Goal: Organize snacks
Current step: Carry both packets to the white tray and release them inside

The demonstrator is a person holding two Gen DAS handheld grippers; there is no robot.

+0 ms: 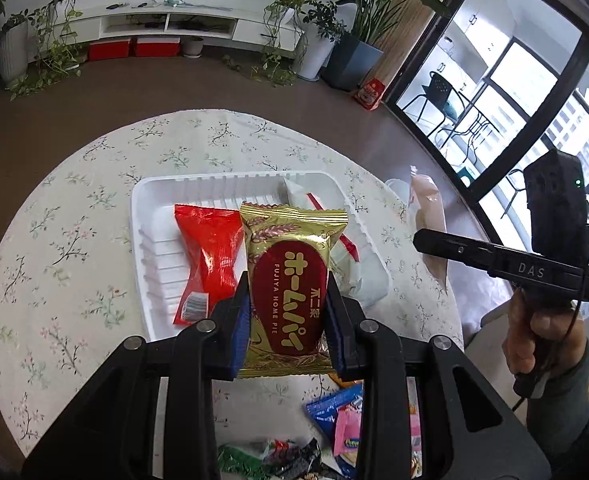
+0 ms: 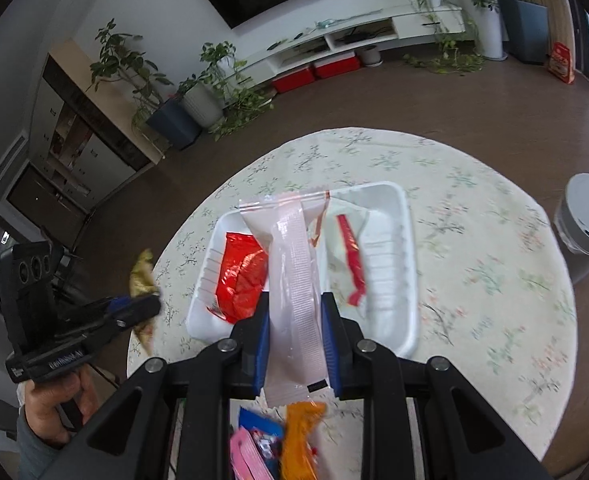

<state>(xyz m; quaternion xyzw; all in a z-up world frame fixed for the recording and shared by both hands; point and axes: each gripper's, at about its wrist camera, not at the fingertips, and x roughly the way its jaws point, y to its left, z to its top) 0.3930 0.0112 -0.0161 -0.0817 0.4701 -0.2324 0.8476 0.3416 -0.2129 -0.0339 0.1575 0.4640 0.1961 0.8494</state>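
— So what do we have around us?

— We are over a round table under a floral tablecloth (image 1: 74, 216), with a white ribbed tray (image 1: 150, 208) in the middle. In the tray lie a red wrapper (image 1: 210, 256) on the left and a pale packet with a red stripe (image 2: 350, 256) on the right. Near us a loose pile of snacks (image 1: 334, 416) sits on the cloth, blue, pink and orange among them. A grey bin (image 2: 586, 224) stands on the floor beyond the table's right edge.

— And what are we holding?

— Our left gripper (image 1: 288, 312) pinches a gold packet (image 1: 290, 280) above the tray's near edge, hiding part of the red wrapper. Our right gripper (image 2: 296, 340) pinches a translucent pink packet (image 2: 294, 280), also above the tray, covering its middle.

— Any writing?

— The gold packet reads "FUJIYA HOME PIE" beside large Japanese characters. The right gripper's body, seen from the left camera, reads "DAS". The lettering on the other gripper's body is too blurred to read.
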